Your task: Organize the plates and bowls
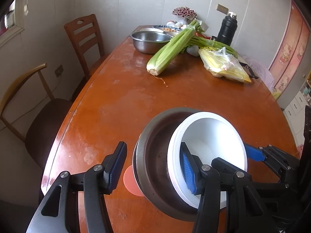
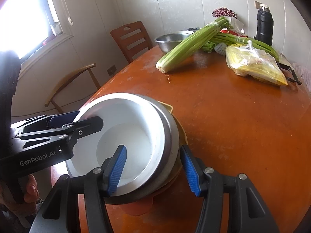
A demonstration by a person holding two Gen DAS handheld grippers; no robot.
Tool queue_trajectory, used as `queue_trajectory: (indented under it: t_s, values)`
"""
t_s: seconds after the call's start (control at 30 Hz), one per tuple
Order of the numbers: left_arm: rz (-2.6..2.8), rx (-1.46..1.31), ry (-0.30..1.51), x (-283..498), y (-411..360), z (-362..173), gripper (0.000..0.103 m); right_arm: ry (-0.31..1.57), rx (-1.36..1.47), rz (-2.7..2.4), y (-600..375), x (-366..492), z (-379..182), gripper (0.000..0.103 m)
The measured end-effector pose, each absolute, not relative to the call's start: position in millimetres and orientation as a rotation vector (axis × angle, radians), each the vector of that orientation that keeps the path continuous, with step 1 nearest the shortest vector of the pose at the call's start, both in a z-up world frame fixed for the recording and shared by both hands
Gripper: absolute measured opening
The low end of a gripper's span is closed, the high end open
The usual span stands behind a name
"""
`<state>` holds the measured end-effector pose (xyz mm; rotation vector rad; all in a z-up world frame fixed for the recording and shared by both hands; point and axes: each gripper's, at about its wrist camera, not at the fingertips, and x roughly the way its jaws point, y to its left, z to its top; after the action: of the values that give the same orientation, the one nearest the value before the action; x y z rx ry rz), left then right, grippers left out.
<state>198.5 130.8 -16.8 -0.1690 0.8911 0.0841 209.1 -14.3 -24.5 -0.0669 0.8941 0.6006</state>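
Note:
A white bowl (image 1: 211, 136) sits nested inside a steel bowl (image 1: 155, 151), both tilted, on an orange plate (image 1: 130, 180) on the brown table (image 1: 120, 101). My left gripper (image 1: 153, 167) is open, its jaws straddling the near rims of both bowls: one finger inside the white bowl, one outside the steel bowl. My right gripper (image 2: 153, 169) is open too, one finger inside the white bowl (image 2: 128, 128), the other outside the steel bowl (image 2: 171, 147). The orange plate (image 2: 140, 207) shows beneath. The left gripper (image 2: 77, 120) also appears in the right wrist view.
At the far end lie celery stalks (image 1: 175, 48), a large steel basin (image 1: 149, 40), a yellow bag of food (image 1: 223, 64), a black thermos (image 1: 227, 29) and small dishes. Two chairs (image 1: 85, 38) stand along the table's left side.

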Motion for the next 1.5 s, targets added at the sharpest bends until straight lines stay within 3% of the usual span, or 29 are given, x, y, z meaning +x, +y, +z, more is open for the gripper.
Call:
queue_trajectory:
  t_s: [0.77,1.5]
  values:
    - [0.164,-0.165,0.790,160.0,120.7,4.1,0.056,0.761,-0.081,0.554,-25.7,196.5,-6.1,0.058]
    - [0.179,-0.186,0.800,83.8,78.5,-10.4,0.057,0.632,-0.054,0.520,-80.0,98.3,18.6,0.076]
